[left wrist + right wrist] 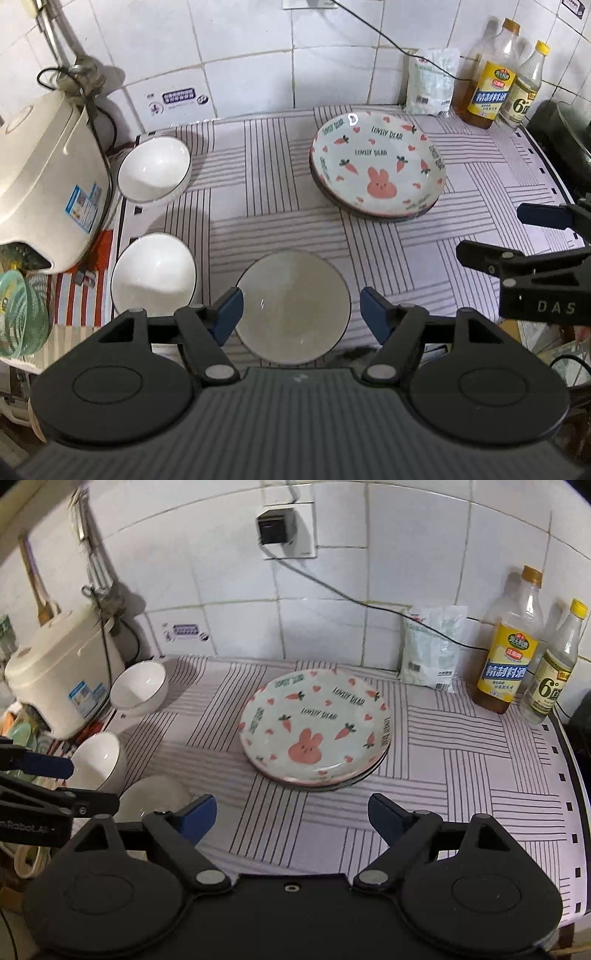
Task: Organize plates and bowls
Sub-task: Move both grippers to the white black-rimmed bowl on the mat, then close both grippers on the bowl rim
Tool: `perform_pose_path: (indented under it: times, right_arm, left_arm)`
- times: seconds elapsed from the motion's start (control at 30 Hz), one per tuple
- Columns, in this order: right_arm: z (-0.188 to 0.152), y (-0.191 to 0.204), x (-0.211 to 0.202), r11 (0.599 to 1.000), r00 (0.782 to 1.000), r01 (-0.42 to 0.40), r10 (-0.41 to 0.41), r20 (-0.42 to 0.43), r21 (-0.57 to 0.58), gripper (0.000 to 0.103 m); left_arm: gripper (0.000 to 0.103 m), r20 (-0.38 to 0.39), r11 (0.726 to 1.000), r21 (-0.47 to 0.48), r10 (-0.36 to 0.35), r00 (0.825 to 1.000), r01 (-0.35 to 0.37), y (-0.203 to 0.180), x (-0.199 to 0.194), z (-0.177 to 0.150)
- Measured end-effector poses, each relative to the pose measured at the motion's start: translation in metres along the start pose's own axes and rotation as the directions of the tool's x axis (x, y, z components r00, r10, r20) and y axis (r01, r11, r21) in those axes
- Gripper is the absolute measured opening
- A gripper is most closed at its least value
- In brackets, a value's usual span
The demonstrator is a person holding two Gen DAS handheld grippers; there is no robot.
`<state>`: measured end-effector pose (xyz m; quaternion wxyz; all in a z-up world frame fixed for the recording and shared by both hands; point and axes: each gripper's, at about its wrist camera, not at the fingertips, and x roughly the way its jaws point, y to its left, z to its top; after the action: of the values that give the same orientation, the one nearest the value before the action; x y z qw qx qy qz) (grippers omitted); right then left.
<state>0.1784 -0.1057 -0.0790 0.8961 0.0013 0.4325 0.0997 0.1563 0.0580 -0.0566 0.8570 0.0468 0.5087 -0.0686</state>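
A striped cloth [461, 760] is spread over the counter beneath both grippers. A white rice cooker [44, 177] is seen far to the left of the left gripper's jaws, against the tiled wall.

A stack of rabbit-and-carrot plates [314, 731] is set ahead of the right gripper [291, 818], just beyond its fingertips; in the left wrist view the same stack [378, 166] is found ahead and to the right of the left gripper [301, 314].

Three white bowls are placed on the left of the cloth. The nearest bowl [293, 304] is seen directly below and between the left gripper's jaws, with neither pad pressing on it. A second bowl [153, 275] is set just left of the left jaw, and a third bowl [155, 168] lies farther ahead on the left, beside the rice cooker.

A cooking wine bottle [511, 646], a vinegar bottle [554, 672] and a white packet [430, 650] are lined up by the wall, ahead and to the right of the right jaws.

Both pairs of jaws are spread apart, and nothing is gripped.
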Motion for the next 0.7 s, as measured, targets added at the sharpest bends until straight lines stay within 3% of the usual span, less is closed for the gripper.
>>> perform_pose_path:
  times: [0.37, 0.7]
  right_arm:
    - [-0.016, 0.044, -0.011, 0.994, 0.999, -0.03, 0.027, -0.029, -0.105, 0.092]
    - [-0.026, 0.066, 0.005, 0.985, 0.996, -0.066, 0.056, -0.066, -0.156, 0.092]
  left_arm:
    - [0.069, -0.025, 0.998, -0.06, -0.006, 1.0, 0.005, 0.02, 0.0, -0.032]
    - [0.069, -0.067, 0.995, -0.099, 0.009, 0.998, -0.015, 0.036, 0.02, -0.053]
